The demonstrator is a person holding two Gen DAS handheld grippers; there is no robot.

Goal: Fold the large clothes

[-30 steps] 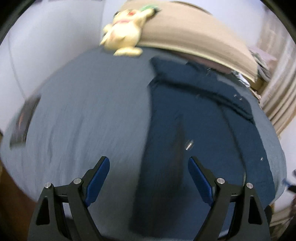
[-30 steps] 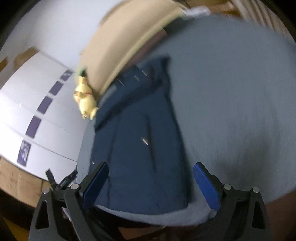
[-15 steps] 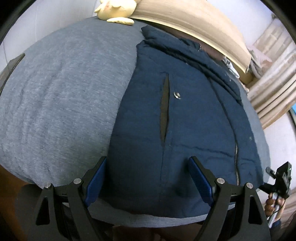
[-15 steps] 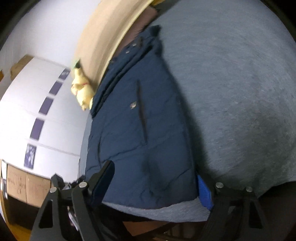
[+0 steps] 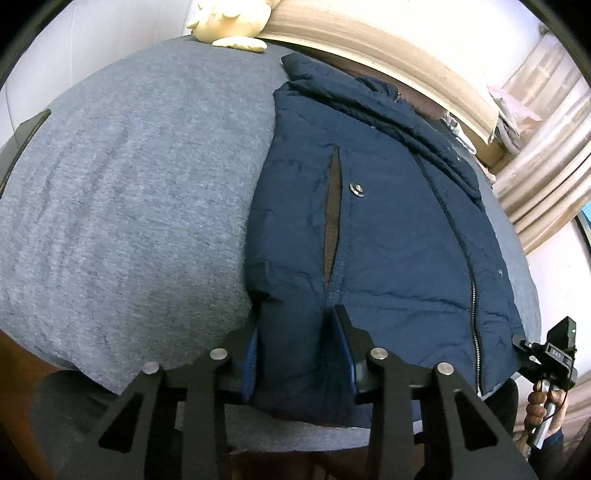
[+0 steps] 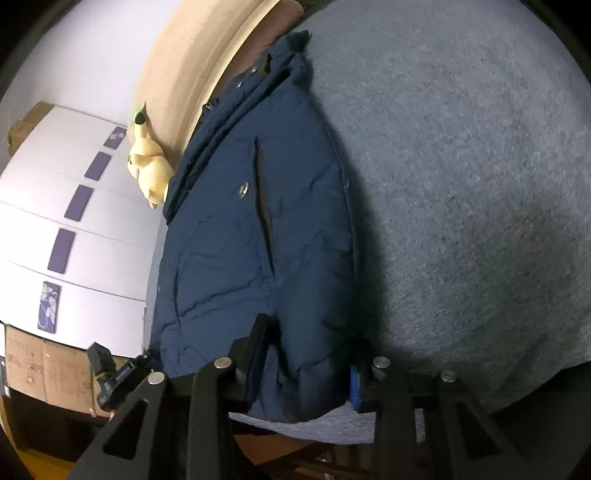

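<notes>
Curtains show only leftward; cardboard boxes only rightward.

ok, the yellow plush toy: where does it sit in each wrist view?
Left wrist: yellow plush toy at the top edge, left of centre, at the far end of the grey bedcover.
Right wrist: plush toy at middle left, against the headboard.
Shared landmark: the navy jacket, collar end nearest the toy.
</notes>
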